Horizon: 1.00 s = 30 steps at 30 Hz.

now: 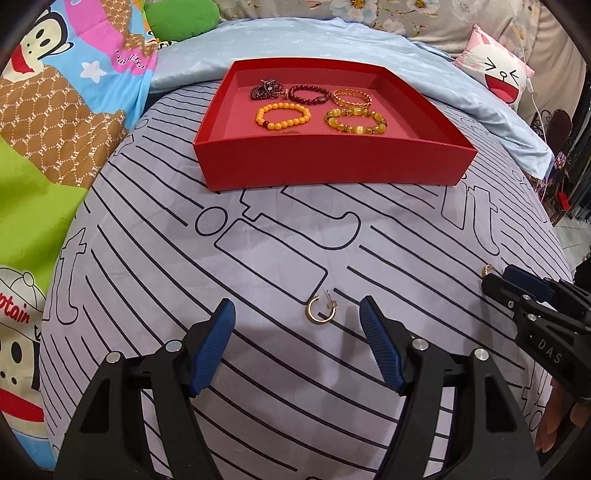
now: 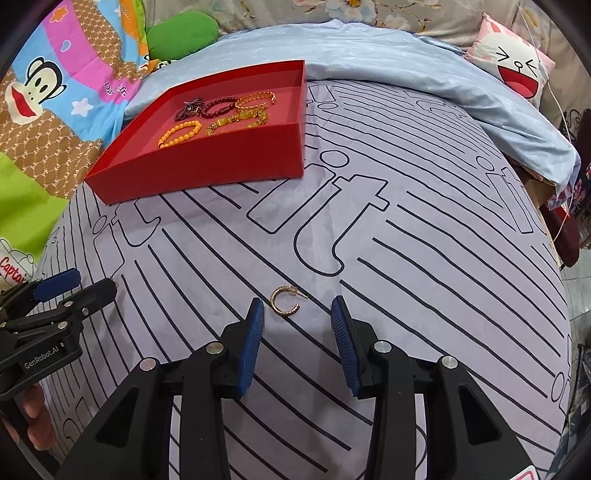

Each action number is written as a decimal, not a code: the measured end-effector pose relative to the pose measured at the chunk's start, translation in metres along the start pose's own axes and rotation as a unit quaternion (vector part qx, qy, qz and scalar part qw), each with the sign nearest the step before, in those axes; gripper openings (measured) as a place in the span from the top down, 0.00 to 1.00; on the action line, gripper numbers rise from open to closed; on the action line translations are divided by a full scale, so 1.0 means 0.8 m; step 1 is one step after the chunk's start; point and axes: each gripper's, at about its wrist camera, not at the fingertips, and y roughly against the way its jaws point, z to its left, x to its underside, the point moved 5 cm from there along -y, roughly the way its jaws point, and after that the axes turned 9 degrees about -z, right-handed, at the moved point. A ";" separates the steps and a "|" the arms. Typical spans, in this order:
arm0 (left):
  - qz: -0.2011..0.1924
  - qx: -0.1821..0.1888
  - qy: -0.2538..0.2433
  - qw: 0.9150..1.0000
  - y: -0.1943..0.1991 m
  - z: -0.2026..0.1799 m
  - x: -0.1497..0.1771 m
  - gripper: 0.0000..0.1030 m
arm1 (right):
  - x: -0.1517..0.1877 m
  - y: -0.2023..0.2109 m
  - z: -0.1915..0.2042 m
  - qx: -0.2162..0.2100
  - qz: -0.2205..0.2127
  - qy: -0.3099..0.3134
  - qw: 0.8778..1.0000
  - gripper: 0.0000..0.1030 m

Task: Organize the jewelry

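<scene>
Striped sheet [image 1: 280, 369] is filling the frame centre and bottom. Blue blanket [image 1: 295, 40] is lying bunched along the top. Monkey quilt [image 1: 55, 92] is covering the left edge, green pillow [image 1: 181, 18] is sitting top left, pink cushion [image 1: 498, 70] is resting top right.

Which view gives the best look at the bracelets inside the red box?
The left wrist view: it faces the red box nearly head-on, so all five bracelets lie apart and countable. In the right wrist view the box sits off to the left, seen at an angle, and its bracelets bunch together and overlap.
</scene>
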 end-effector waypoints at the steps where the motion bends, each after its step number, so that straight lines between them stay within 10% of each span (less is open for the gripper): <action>1: 0.001 0.000 0.001 1.000 -0.001 0.001 0.001 0.36 | 0.000 -0.001 0.000 0.001 -0.001 0.002 1.000 0.64; 12: 0.006 0.008 -0.002 1.000 -0.005 -0.005 0.004 0.37 | 0.002 -0.001 0.003 0.009 -0.007 0.010 1.000 0.85; 30: 0.008 0.038 -0.010 0.999 -0.005 -0.019 0.000 0.83 | 0.005 0.002 0.007 -0.004 -0.002 0.001 1.000 0.85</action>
